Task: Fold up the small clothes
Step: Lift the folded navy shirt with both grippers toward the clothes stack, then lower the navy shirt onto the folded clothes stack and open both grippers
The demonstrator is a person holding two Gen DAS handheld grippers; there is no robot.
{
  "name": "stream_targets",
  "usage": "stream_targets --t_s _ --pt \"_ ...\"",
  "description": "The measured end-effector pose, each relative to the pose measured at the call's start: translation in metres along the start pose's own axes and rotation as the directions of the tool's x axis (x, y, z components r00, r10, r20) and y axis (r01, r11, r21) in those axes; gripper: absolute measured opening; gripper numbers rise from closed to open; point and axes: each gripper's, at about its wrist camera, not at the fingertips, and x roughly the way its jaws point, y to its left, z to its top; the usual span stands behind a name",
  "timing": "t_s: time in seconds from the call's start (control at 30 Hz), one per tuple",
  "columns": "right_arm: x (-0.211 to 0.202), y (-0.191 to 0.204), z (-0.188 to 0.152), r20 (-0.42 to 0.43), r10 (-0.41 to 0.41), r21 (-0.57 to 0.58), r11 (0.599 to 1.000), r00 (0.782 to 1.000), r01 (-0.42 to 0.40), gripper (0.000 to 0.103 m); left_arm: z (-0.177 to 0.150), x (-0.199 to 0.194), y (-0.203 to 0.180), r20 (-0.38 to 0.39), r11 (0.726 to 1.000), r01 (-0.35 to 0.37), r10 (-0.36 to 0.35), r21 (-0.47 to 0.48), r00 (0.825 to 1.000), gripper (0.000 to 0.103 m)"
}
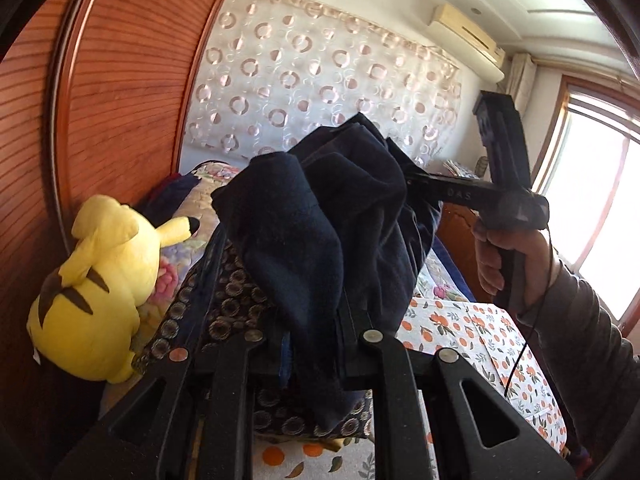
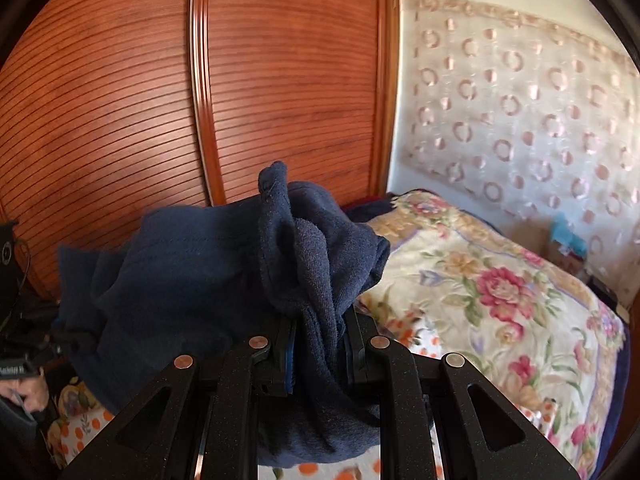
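A dark navy garment (image 1: pixel 320 208) hangs bunched in the air above the bed, held by both grippers. My left gripper (image 1: pixel 314 344) is shut on one bunch of it, with cloth draped over the fingers. My right gripper (image 2: pixel 320 340) is shut on another bunch of the same garment (image 2: pixel 200 264), which spreads out to the left. In the left wrist view the right gripper (image 1: pixel 412 178) reaches into the cloth from the right, held by a hand. The fingertips are hidden by fabric in both views.
A yellow plush toy (image 1: pixel 100 292) lies by the wooden wardrobe (image 2: pixel 280 80) on the left. A floral blanket (image 2: pixel 500 300) covers the bed's far part; an orange-print sheet (image 1: pixel 480 340) covers the near part. A dark patterned cloth (image 1: pixel 224 304) lies under the garment. A window (image 1: pixel 600 208) is at right.
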Motion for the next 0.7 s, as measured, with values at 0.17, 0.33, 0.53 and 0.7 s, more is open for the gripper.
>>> stream_targets --t_s 0.17,0.33,0.53,0.7 --pt "0.056 -0.006 0.022 -0.058 0.030 0.024 0.999 0.998 -0.029 0.019 -0.016 0.019 0.022 -0.052 0.997 -0.068 0.066 -0.039 0.996 0.017" --pt "0.082 -0.013 0.035 -0.049 -0.144 0.030 0.989 0.988 0.146 0.038 -0.035 0.024 0.029 -0.074 0.992 -0.117 0.114 -0.042 0.991 0.017" --pt "0.052 0.000 0.017 0.065 -0.107 -0.020 0.994 0.992 0.109 0.039 -0.044 0.023 0.036 -0.068 0.988 -0.142 0.138 -0.056 0.988 0.017" --pt "0.070 0.007 -0.010 -0.012 -0.071 -0.085 0.994 0.997 0.070 0.039 -0.043 0.023 0.033 -0.066 0.985 -0.168 0.165 -0.042 0.984 0.024"
